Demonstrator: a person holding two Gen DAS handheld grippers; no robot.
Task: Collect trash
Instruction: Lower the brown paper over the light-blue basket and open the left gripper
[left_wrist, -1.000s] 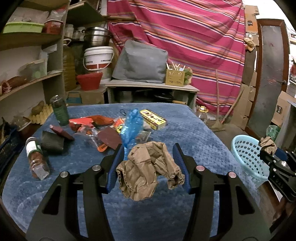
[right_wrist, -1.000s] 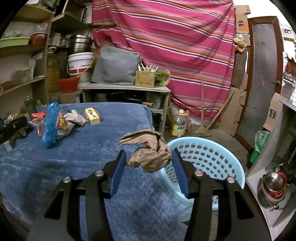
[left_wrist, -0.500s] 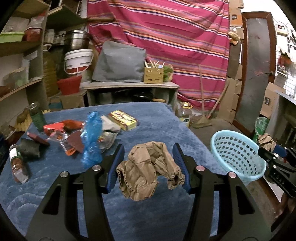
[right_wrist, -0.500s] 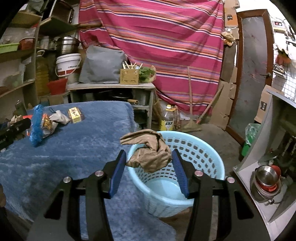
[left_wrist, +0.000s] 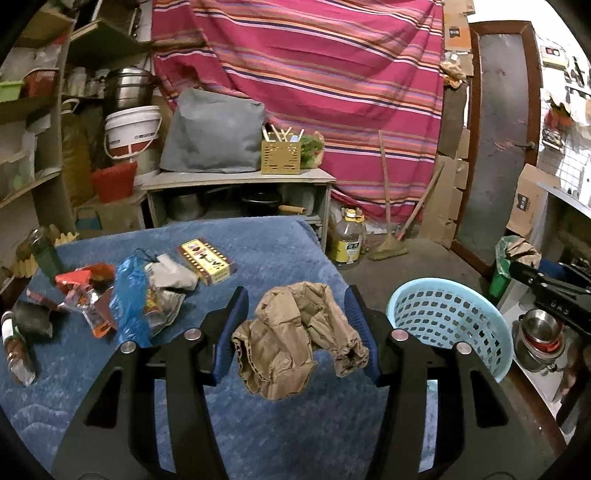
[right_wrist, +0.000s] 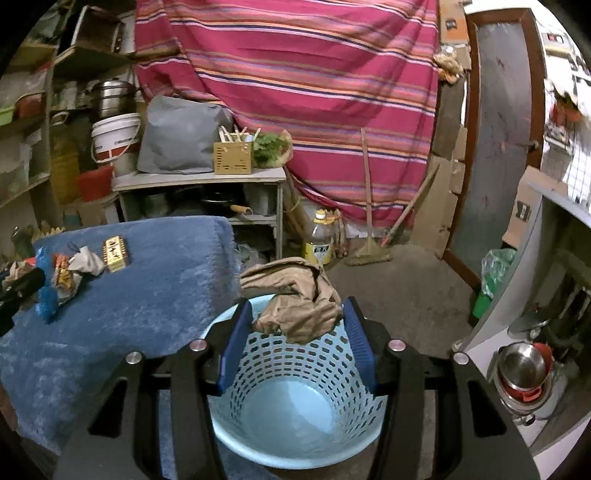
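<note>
- Hanging over the open mouth of the light blue basket (right_wrist: 295, 413), the right gripper (right_wrist: 297, 325) pinched a crumpled brown paper wad (right_wrist: 295, 295) between its 2 blue pads (right_wrist: 238, 339), with nothing visible on the basket's floor below it.
- The basket stood on the floor just beside the table's right edge, its perforated wall flaring up to a wide round rim.
- Open concrete floor (right_wrist: 399, 291) lay beyond the basket toward the broom (right_wrist: 369, 206) and the door (right_wrist: 498, 147).
- The left gripper (left_wrist: 295, 321) clamped a second brown paper wad (left_wrist: 295, 343) between its pads, over the near right part of the blue table cover (left_wrist: 258, 424), short of the basket (left_wrist: 450, 321).
- That stretch of cover under and ahead of the left gripper was bare up to the table edge.
- The right wad was broader than tall, its long axis running crosswise between the pads, with 1 flap jutting up and to the left.
- The left wad also spread crosswise, sagging below the pads in 2 hanging lobes.
- Both wads were dull tan, deeply creased and soft-looking.
- More litter sat on the far left of the table: a blue plastic bag (left_wrist: 129, 299), red wrappers (left_wrist: 85, 284), and a yellow box (left_wrist: 208, 260).
</note>
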